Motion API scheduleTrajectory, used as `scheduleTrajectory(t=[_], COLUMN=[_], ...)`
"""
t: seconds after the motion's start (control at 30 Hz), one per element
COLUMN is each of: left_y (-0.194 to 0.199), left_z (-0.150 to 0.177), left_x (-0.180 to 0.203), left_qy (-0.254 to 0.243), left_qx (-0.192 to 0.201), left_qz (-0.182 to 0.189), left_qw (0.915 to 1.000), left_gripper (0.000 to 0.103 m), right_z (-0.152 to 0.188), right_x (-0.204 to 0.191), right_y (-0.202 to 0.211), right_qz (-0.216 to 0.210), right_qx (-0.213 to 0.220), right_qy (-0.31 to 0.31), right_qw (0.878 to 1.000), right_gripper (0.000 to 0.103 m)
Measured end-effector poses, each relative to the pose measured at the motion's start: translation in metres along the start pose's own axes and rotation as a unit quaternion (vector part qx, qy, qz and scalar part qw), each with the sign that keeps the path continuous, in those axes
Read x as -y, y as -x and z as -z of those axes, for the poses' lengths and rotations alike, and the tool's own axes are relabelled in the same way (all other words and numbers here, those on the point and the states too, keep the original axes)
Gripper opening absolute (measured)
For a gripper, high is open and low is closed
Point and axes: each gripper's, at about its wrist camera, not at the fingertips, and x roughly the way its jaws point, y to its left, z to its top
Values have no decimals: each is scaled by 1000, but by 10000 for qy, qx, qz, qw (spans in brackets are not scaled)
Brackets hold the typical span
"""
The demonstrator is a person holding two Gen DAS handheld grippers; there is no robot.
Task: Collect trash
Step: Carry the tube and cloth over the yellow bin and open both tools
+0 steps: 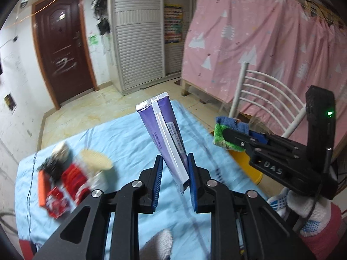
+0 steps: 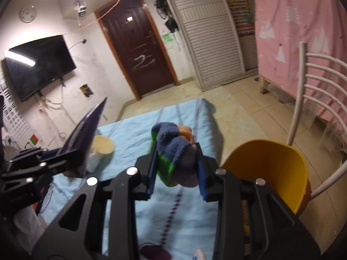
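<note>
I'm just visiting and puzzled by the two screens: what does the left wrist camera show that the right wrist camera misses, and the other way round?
Only the left wrist view: a blurred heap of red and black wrappers on the light blue tablecloth.

Only the right wrist view: a black wall-mounted television and a round wall clock.

Both: the purple foil sachet in the left fingers, the blue, green and orange cloth in the right fingers, the yellow plastic bin, the dark brown door.
</note>
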Motion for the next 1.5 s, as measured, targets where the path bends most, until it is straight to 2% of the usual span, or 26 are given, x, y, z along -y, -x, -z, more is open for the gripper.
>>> scheduleTrajectory(t=[0.27, 0.5, 0.57, 0.6, 0.63, 0.97, 1.07, 1.13, 1.23, 1.5], left_y=[-27, -58, -69, -74, -79, -121, -133, -138, -144, -139], left_z=[-29, -52, -56, -57, -58, -61, -60, -60, -60, -53], left_x=[50, 86, 96, 101, 105, 137, 141, 142, 143, 131], left_qy=[-312, -401, -413, -437, -478, -658, -639, -676, -647, -522], left_qx=[48, 54, 18, 0, -18, -217, -298, -335, -381, -435], left_qz=[197, 417, 498, 529, 536, 683, 706, 654, 648, 663], left_qw=[9993, 9983, 9979, 9976, 9974, 9953, 9950, 9950, 9951, 9955], left_gripper=[13, 13, 13, 13, 13, 13, 19, 33, 46, 47], right_z=[-1, 7, 10, 11, 12, 24, 26, 28, 30, 27], right_x=[57, 96, 105, 109, 112, 135, 138, 139, 142, 136], right_y=[2, -8, -13, -13, -14, -19, -18, -18, -18, -11], right_qz=[787, 1202, 1265, 1300, 1310, 1579, 1658, 1695, 1755, 1776], right_qx=[225, 218, 185, 206, 226, 258, 250, 241, 198, 221], right_qy=[-264, -390, -466, -507, -535, -593, -577, -589, -583, -575], right_qw=[9963, 9917, 9907, 9900, 9897, 9853, 9842, 9835, 9826, 9822], right_gripper=[30, 30, 39, 55, 63, 66, 68, 69, 69, 70])
